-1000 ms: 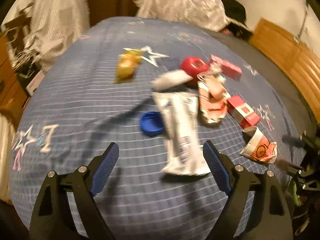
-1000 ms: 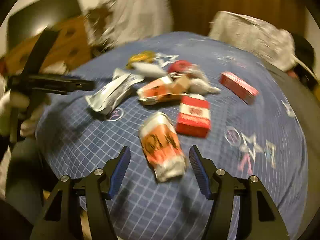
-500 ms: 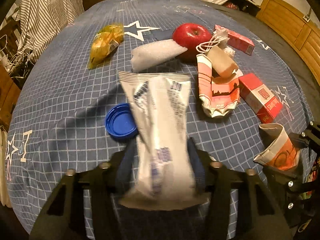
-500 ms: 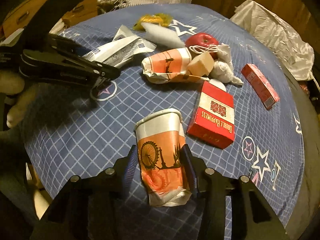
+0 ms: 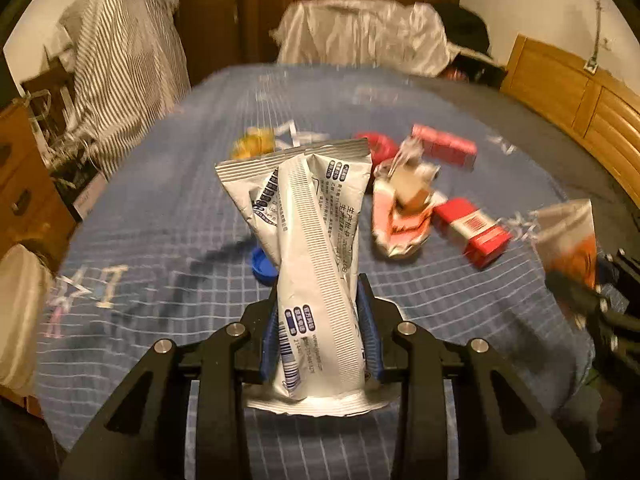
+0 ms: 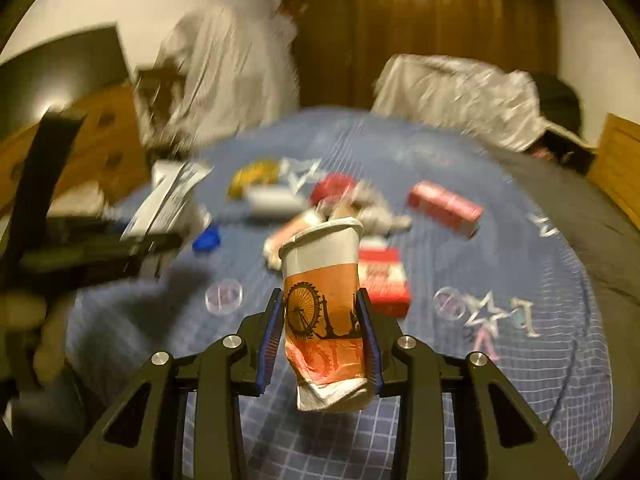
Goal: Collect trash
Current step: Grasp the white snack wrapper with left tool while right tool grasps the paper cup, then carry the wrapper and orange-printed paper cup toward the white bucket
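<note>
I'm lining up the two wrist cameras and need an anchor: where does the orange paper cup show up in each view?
Left wrist view: the orange paper cup sits blurred at the far right edge, held up by the right gripper.
Right wrist view: the cup is at centre, clamped in the right gripper, its open rim pointing away.
Shared landmark: the blue bottle cap on the checked blue bedspread.

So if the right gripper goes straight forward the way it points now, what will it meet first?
Probably the red box on the bed, just beyond the paper cup that the right gripper holds. The picture is blurred and depth is unclear, so the gripper may pass above it.
</note>
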A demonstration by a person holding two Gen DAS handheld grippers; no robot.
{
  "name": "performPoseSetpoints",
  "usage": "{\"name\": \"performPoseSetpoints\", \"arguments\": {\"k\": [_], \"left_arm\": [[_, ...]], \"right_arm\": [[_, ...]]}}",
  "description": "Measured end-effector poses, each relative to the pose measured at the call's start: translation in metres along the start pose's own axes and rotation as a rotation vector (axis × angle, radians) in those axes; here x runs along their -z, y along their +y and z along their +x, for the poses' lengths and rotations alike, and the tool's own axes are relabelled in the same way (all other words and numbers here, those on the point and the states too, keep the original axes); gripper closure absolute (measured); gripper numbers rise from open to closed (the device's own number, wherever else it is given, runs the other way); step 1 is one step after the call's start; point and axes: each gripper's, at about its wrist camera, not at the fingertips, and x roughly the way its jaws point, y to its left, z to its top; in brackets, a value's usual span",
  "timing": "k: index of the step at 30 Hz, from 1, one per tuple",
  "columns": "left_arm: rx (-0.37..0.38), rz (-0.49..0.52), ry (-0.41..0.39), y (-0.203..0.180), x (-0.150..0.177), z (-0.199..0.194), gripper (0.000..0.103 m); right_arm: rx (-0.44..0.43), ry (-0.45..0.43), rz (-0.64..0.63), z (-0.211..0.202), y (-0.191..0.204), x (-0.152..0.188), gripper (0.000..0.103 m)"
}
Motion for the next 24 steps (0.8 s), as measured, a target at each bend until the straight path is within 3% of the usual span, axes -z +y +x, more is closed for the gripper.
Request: {"name": "performPoseSetpoints", "arguments": {"k": [6,11,18,24], "left_arm": [[-0.007,0.003,-0.165,-0.016,0.001,-0.057,0.070],[-0.014,-0.004,-0.266,-0.034,0.002,-0.080,0.070],[-0.038,0.010,-0.401,-0.049,0.011,-0.105,0.070],[-0.032,0.012,-0.439,-0.052,0.016,-0.105,0.070]], "right_arm": [[0.084,-0.176,0.067,-0.047,0.001,-0.013,0.065],[0.141,-0.283,0.118,-0.084,-0.001,-0.012,0.065],[0.162,-0.355,0.151,-0.116,0.001,0.000,0.064],[0.162,-0.400,0.152,-0.132,-0.001,0.006,0.064]]}}
